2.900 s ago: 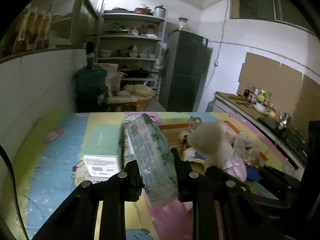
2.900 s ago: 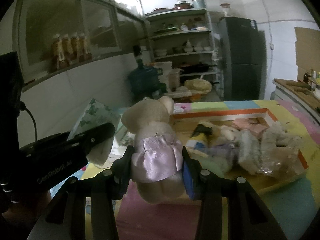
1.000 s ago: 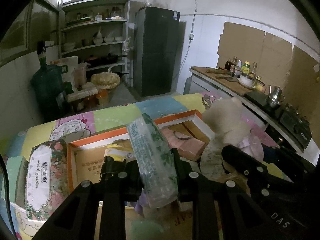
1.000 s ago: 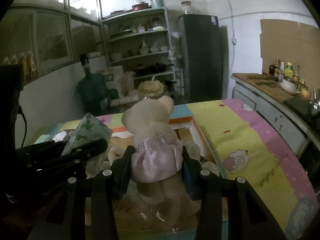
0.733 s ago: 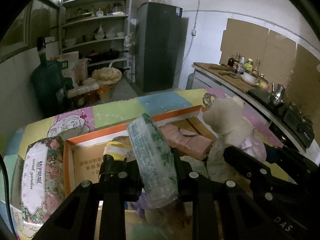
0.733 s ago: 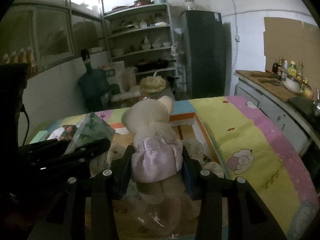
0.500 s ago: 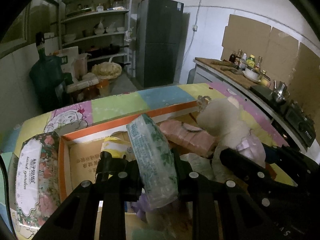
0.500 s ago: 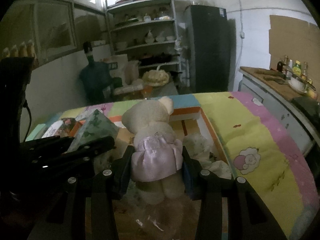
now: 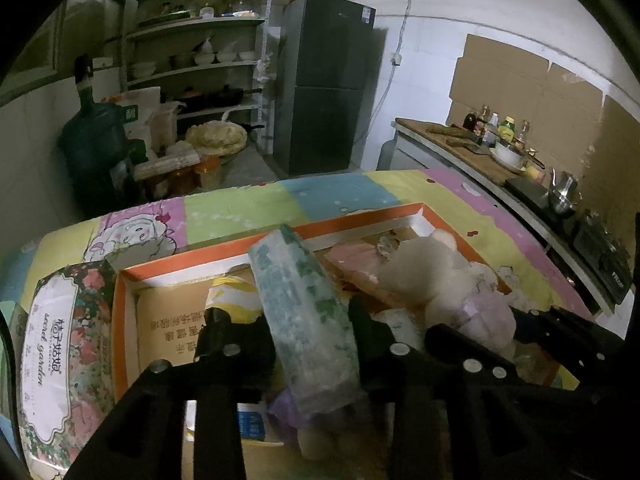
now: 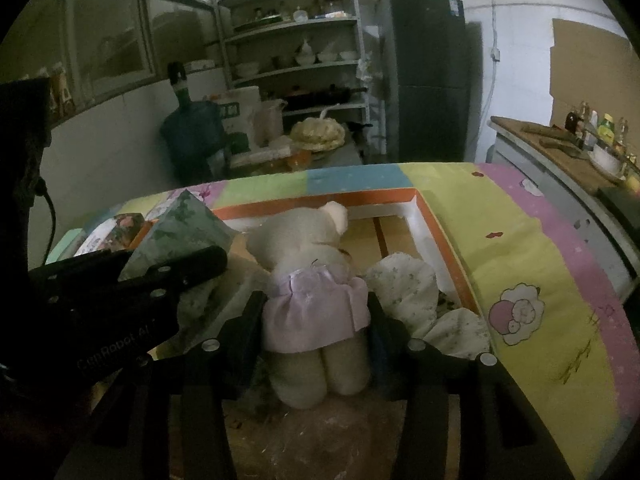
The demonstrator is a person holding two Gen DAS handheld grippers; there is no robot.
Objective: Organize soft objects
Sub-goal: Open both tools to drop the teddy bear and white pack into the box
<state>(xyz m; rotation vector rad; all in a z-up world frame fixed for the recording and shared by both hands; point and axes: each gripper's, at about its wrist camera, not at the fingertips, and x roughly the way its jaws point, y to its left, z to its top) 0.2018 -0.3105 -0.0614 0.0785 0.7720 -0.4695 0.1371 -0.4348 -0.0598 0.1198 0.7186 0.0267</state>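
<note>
Right wrist view showed your right gripper (image 10: 316, 312) clamped on the plush bear (image 10: 308, 256) at its lilac satin skirt, the bear tipped forward with its head low inside the orange-rimmed cardboard box (image 10: 440, 236). You appeared to be lowering it in among the pale fabric bundles (image 10: 404, 284) already lying there, so a grip at the waist kept the soft body from folding. Your left gripper (image 9: 312, 320) was closed on a tissue pack (image 9: 304, 312), its crinkly clear film printed with green leaves, held on edge above the same box, probably so it would slot into a narrow gap. Beside the box stood a floral tissue pack (image 9: 60, 344). All of it rested on the tabletop (image 10: 532, 248), covered in a patchwork cartoon cloth.
</note>
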